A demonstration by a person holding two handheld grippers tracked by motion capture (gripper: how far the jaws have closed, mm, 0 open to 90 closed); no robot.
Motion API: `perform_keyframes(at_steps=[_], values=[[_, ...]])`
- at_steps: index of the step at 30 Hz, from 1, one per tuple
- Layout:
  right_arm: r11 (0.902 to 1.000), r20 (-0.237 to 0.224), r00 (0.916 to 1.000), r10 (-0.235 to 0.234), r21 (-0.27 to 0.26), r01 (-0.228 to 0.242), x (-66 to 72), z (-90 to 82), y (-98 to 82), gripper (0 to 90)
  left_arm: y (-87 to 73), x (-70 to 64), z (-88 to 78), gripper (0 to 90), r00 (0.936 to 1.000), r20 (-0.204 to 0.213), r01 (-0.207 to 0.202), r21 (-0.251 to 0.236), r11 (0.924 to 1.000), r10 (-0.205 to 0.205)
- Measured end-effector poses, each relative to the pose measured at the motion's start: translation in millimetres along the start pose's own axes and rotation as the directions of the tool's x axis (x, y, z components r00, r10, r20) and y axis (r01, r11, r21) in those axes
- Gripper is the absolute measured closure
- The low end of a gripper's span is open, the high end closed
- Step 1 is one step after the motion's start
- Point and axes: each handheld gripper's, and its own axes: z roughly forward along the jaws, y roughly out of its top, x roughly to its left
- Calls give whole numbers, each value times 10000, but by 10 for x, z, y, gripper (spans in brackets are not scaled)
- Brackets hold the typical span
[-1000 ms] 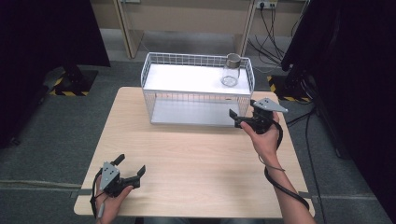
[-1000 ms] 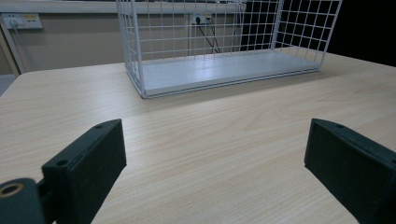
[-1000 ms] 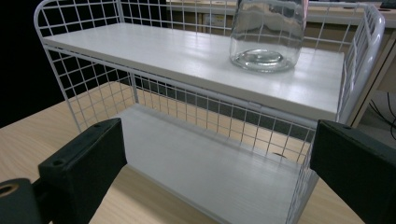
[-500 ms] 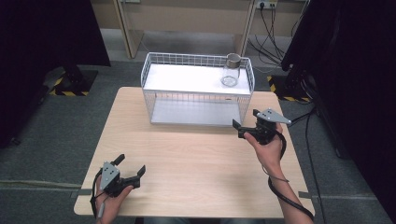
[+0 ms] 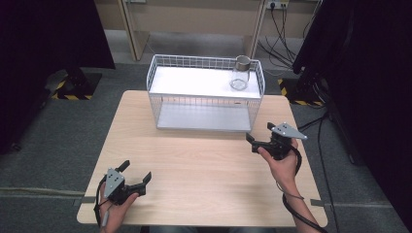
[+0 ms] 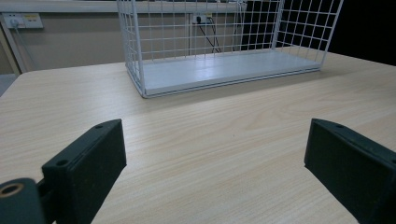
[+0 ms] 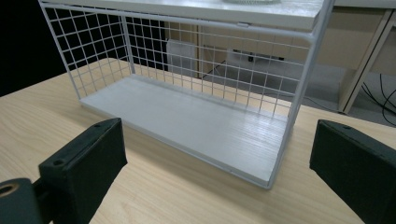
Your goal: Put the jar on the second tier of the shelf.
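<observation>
With jar (image 5: 240,72) parked on top of rack (image 5: 206,99) – both tongs, left (image 5: 135,175) and right (image 5: 259,133), spread wide, empty, low over tabletop (image 5: 204,170) – likely idle.

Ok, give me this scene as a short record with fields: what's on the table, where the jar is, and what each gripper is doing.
surface: light wooden table
rack: white wire two-level shelf rack, at the table's far edge
jar: clear glass jar with metal rim, upright on the rack's top shelf, right end
lower shelf: bare
left hand-held gripper: open, near front left corner
right hand-held gripper: open, before the rack's right end
</observation>
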Motion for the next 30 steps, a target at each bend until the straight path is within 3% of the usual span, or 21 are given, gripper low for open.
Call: perform_keyframes(at_steps=[30], values=[[9957,474,9986,250,880,-291,-95,-217,-729,45,-1,-1,-2,50,10000,-16,-7,-31,10000,7]])
